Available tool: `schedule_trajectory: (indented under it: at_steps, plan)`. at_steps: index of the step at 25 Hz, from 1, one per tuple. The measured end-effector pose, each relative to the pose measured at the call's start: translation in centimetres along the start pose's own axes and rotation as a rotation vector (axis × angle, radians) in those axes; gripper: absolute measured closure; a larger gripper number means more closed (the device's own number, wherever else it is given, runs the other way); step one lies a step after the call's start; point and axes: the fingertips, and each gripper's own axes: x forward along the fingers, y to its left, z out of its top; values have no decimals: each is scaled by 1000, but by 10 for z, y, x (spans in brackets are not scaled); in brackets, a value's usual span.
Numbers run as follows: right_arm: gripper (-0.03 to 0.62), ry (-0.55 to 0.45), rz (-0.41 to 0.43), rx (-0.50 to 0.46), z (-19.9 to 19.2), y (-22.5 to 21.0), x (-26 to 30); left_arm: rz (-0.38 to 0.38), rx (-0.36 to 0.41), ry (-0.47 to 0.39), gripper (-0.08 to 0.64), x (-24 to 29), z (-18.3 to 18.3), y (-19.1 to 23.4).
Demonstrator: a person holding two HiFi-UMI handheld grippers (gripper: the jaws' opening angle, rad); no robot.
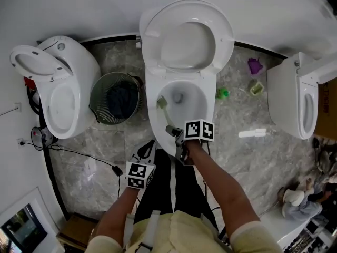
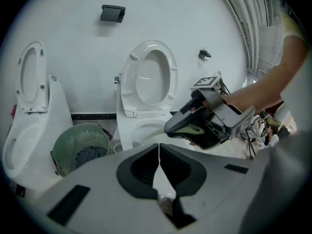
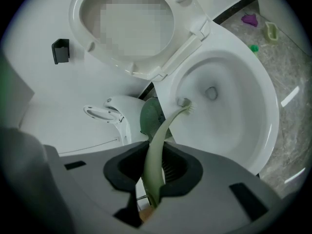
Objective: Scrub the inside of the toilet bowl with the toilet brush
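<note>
Grasping item 1, the toilet brush [image 3: 158, 140]: my right gripper [image 3: 152, 179] has its fingers clenched on the pale green handle, low on the shaft. The bristle head lies inside the toilet bowl [image 1: 209, 114], against the left inner wall and beside the drain.
Item 2, that bowl: white, with seat and lid [image 1: 187, 36] raised against the wall.
Item 3, my left gripper [image 2: 159, 152]: fingers closed together on nothing, held back from the bowl's front rim, on my left side.
Item 4, mesh waste basket [image 1: 99, 109]: on the floor between the bowl and a 2nd toilet [image 1: 68, 83] at left, with dark contents inside.
Item 5, a 3rd toilet [image 1: 288, 96]: at right, well apart from the bowl.
Item 6, marble floor [image 1: 237, 157]: 1 purple piece [image 1: 255, 65], 2 green pieces [image 1: 223, 93] and 1 white strip [image 1: 253, 134], all right of the bowl.
</note>
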Motion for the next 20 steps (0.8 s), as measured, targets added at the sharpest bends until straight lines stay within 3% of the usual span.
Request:
schedule_trajectory:
  at_steps: [10,15,20]
  plan:
    - [512,-214,-54,40,63,-23,-30,-12,34,-10,546,-5,16,-6]
    - [514,-281,-86,78,64,-47,-63,-20,53,-18,546,-5,28,-11]
    - [512,-265,-100,83,41,-56,-94,-39,68,-29,546,-9,38,-22]
